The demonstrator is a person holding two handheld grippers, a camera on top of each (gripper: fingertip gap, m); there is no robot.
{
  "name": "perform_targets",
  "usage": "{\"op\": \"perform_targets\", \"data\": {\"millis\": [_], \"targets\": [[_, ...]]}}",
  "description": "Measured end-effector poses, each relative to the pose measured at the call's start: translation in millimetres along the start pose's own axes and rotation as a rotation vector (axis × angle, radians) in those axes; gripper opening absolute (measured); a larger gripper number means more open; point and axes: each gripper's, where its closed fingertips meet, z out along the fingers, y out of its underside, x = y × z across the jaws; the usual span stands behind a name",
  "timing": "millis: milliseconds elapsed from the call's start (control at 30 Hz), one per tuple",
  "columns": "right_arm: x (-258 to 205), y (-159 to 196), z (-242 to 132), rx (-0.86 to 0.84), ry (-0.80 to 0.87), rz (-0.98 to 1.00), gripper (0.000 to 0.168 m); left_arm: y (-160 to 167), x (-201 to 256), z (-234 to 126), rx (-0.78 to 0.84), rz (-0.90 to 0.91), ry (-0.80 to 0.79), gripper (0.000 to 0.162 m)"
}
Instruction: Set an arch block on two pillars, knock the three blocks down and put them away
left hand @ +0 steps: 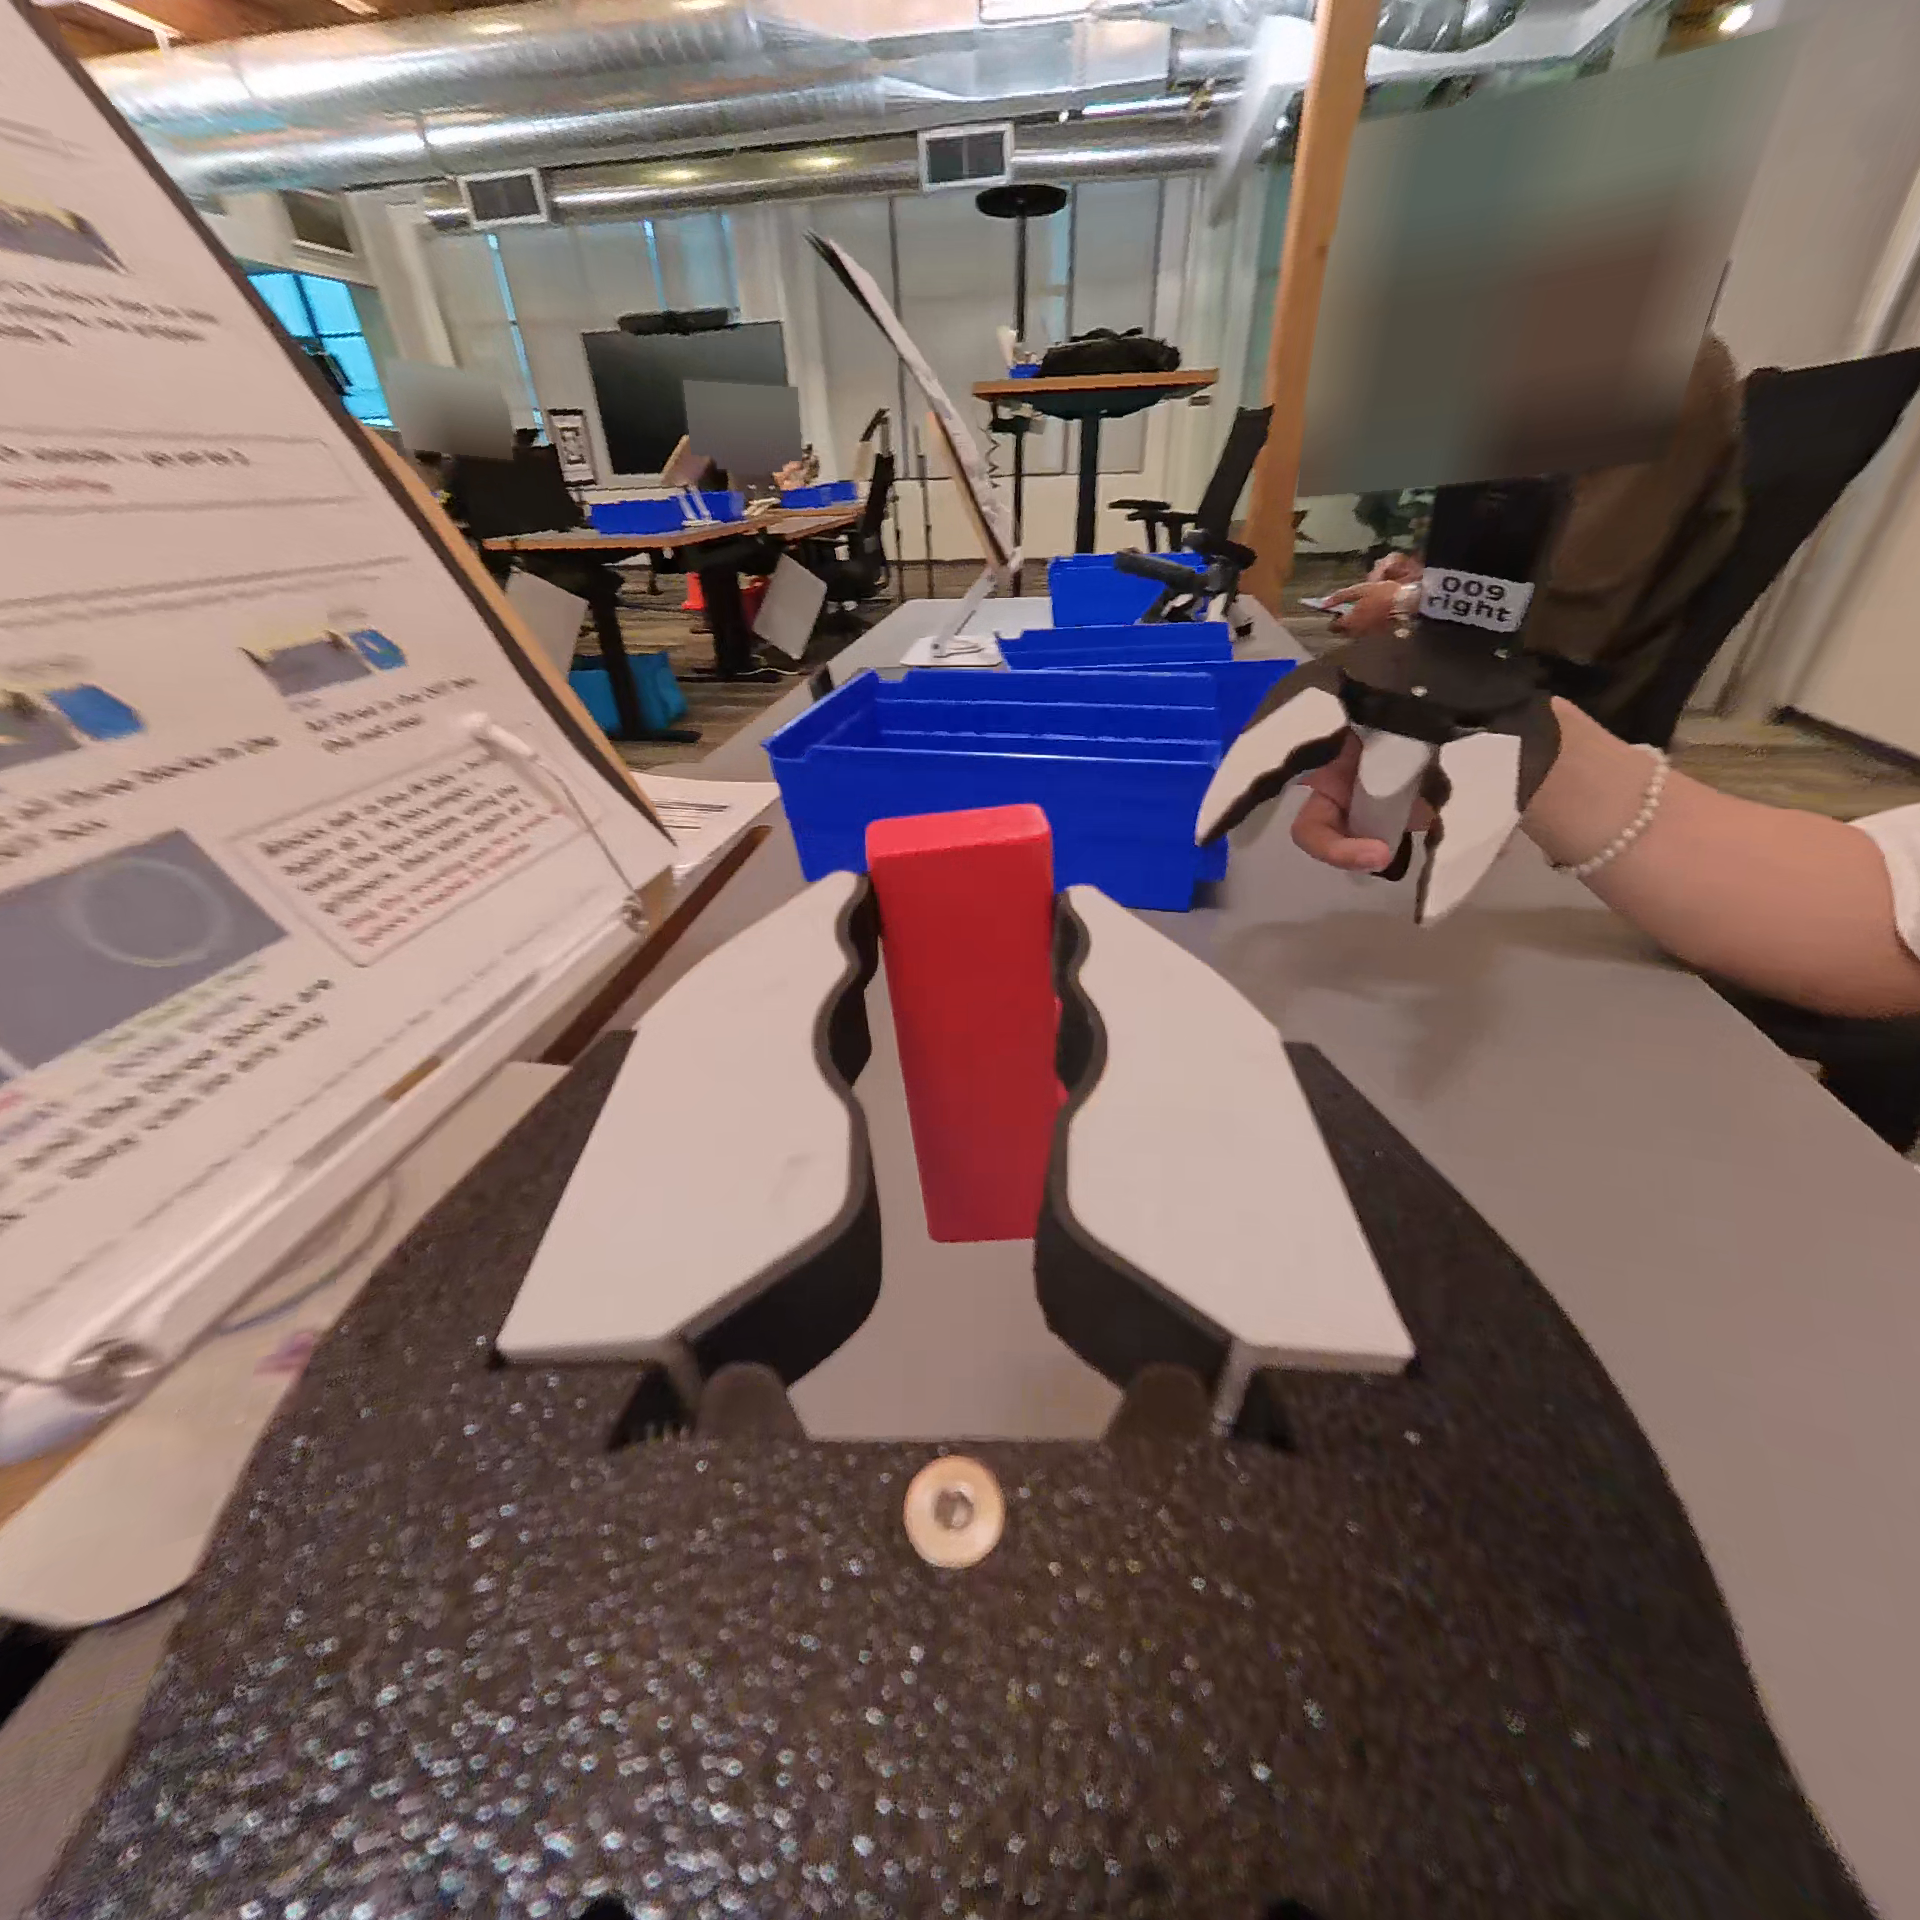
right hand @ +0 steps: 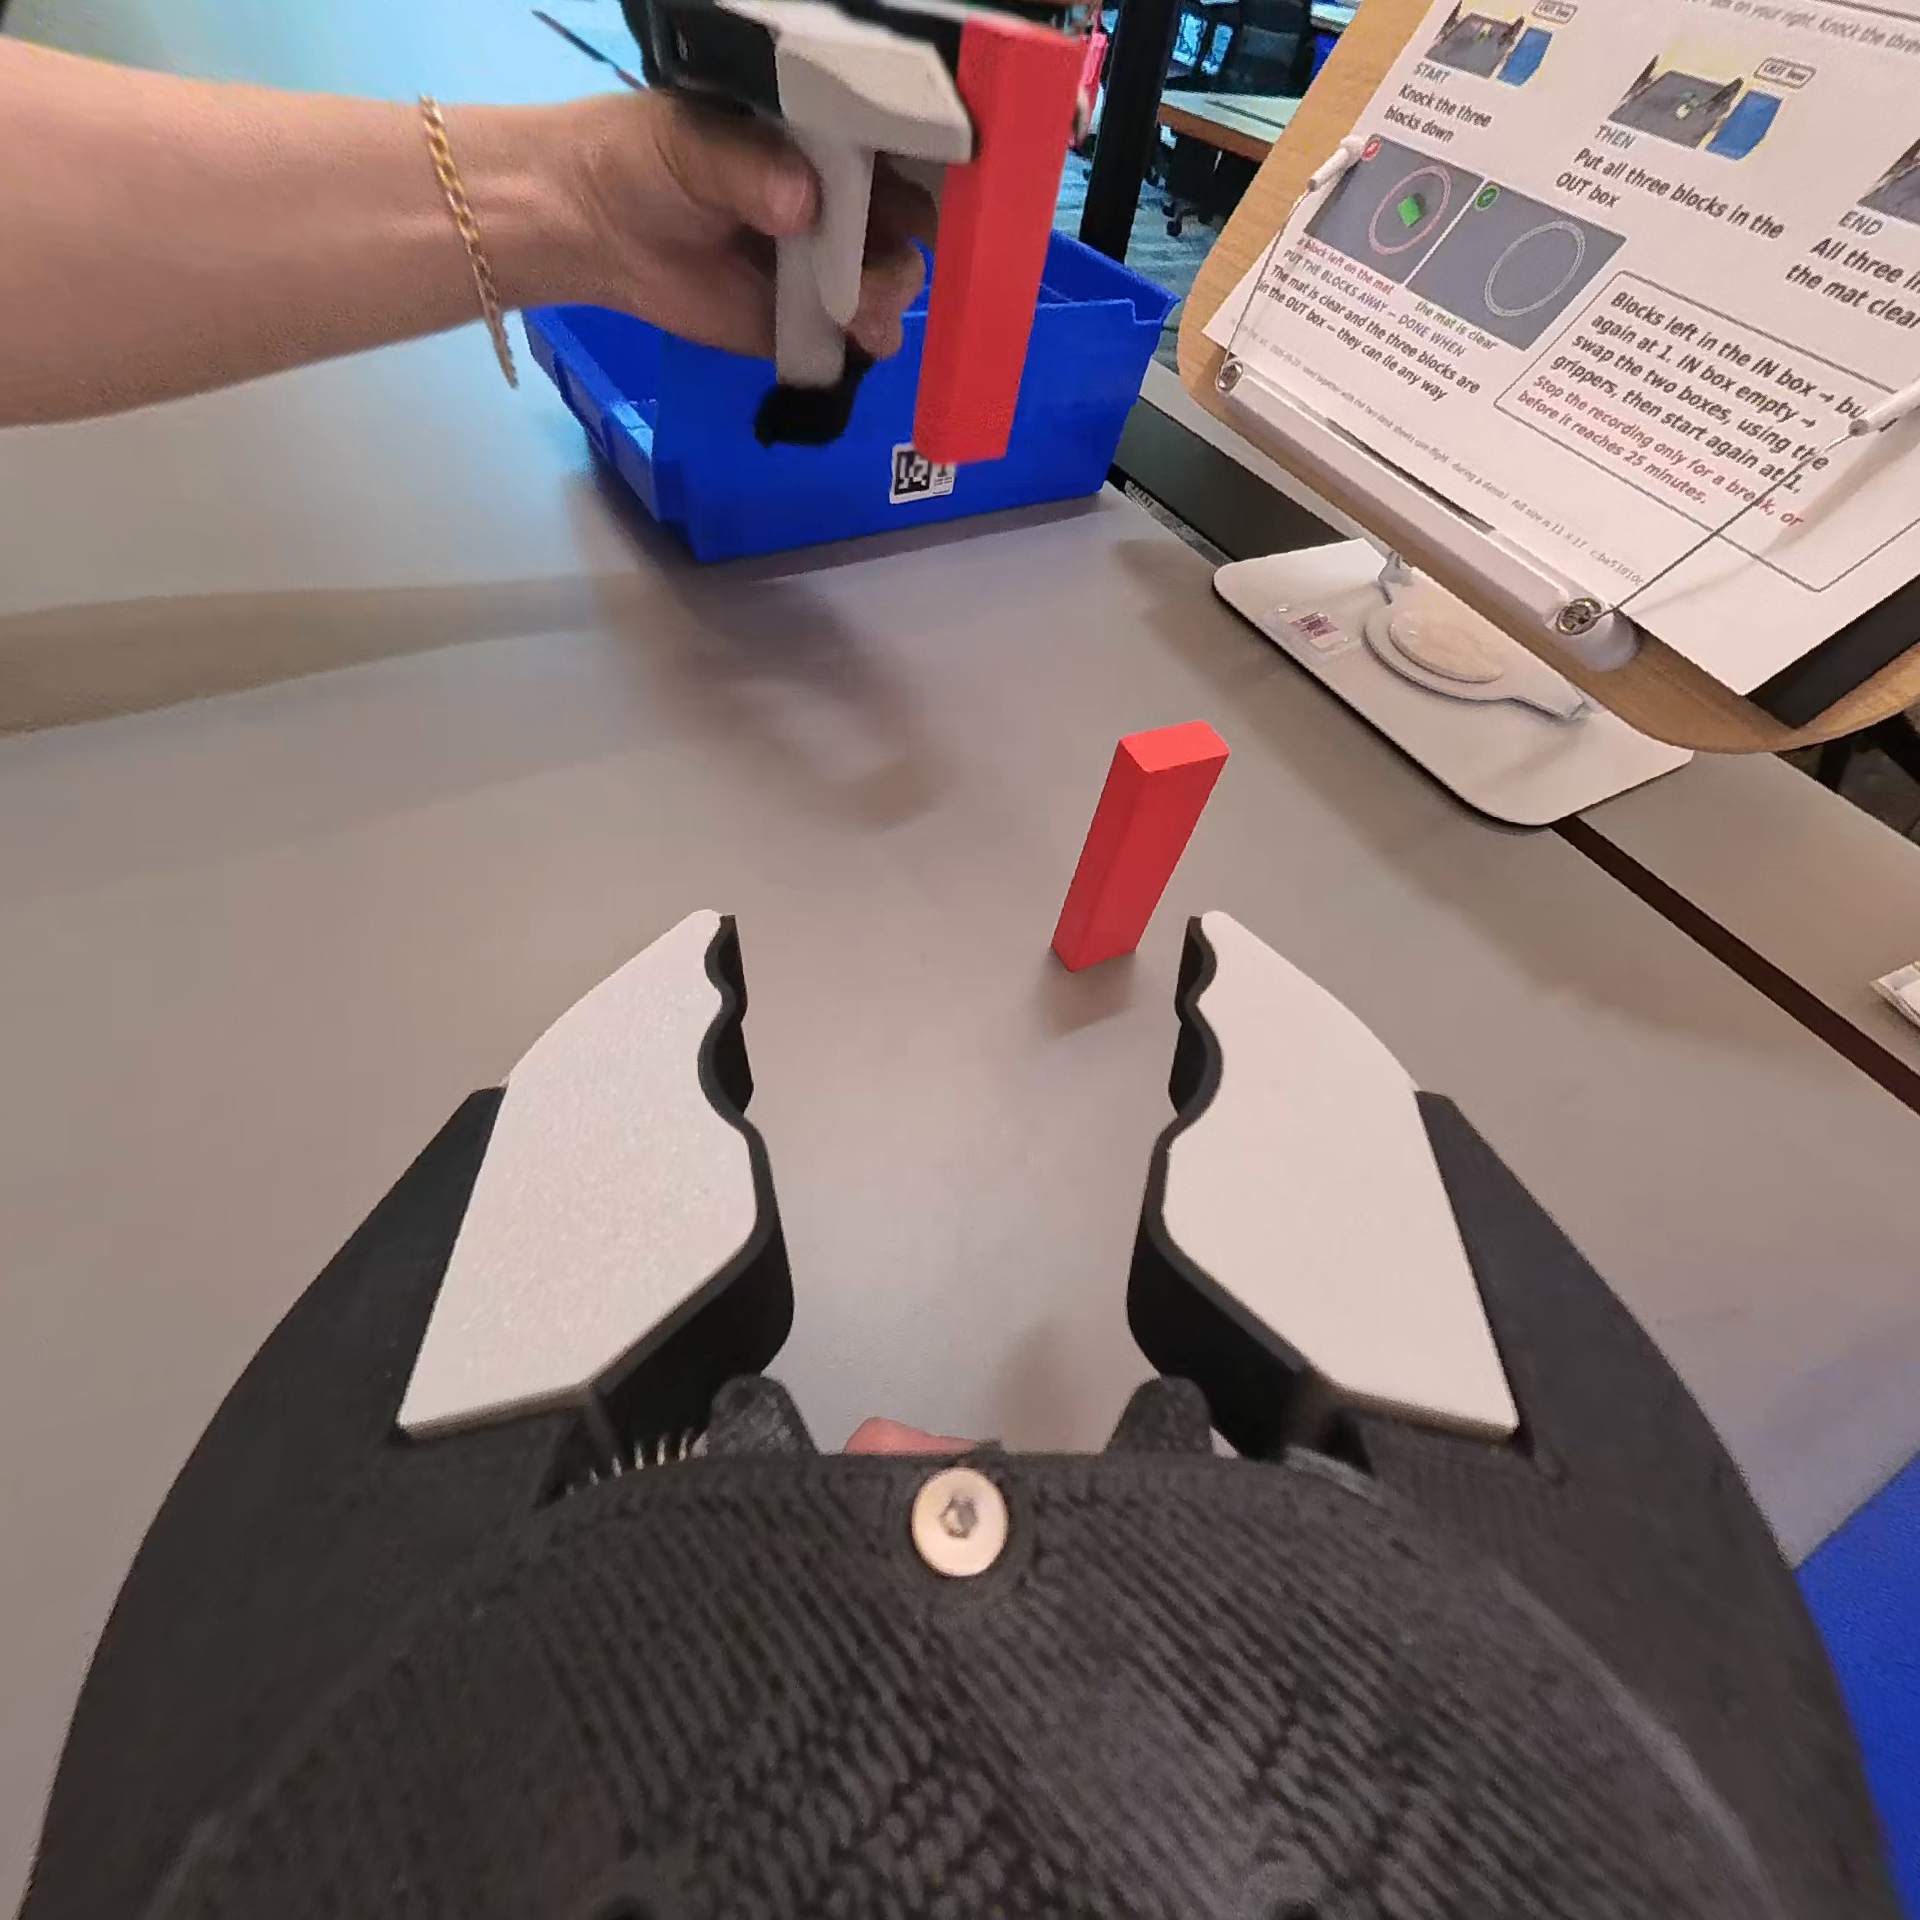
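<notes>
**Left tool holds a red block, right tool spread over the surface**

My left tool (left hand: 961, 914) is clamped on a red block (left hand: 971, 1023), fingers pressed on both long sides, block end sticking out past the tips. In the right wrist view the held block (right hand: 982, 239) hangs upright in the air, lifted clear of the surface (right hand: 416, 831), in front of a blue bin (right hand: 831, 488). My left hand (right hand: 707, 229) grips the tool handle.

My right tool (right hand: 956, 956) is wide apart, holding nothing, above the grey surface. A second red block (right hand: 1132, 847) stands on end on the surface just past the tips, nearer the right finger, not touching either.

Stacked blue bins (left hand: 997, 790) sit beyond the left tool. A paper sheet on a stand (right hand: 1621, 343) sits at the surface edge, right of the standing block.
</notes>
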Motion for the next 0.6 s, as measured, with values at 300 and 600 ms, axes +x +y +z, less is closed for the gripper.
{"op": "perform_targets", "data": {"millis": [300,600], "targets": [[1,7,7,-0.027,-0.010,0.007,0.080,19,15,39,-0.020,0.032,0.092,0.032],[6,12,5,-0.029,-0.003,0.025,0.080,64,17,59,-0.062,0.015,0.150,0.032]]}}
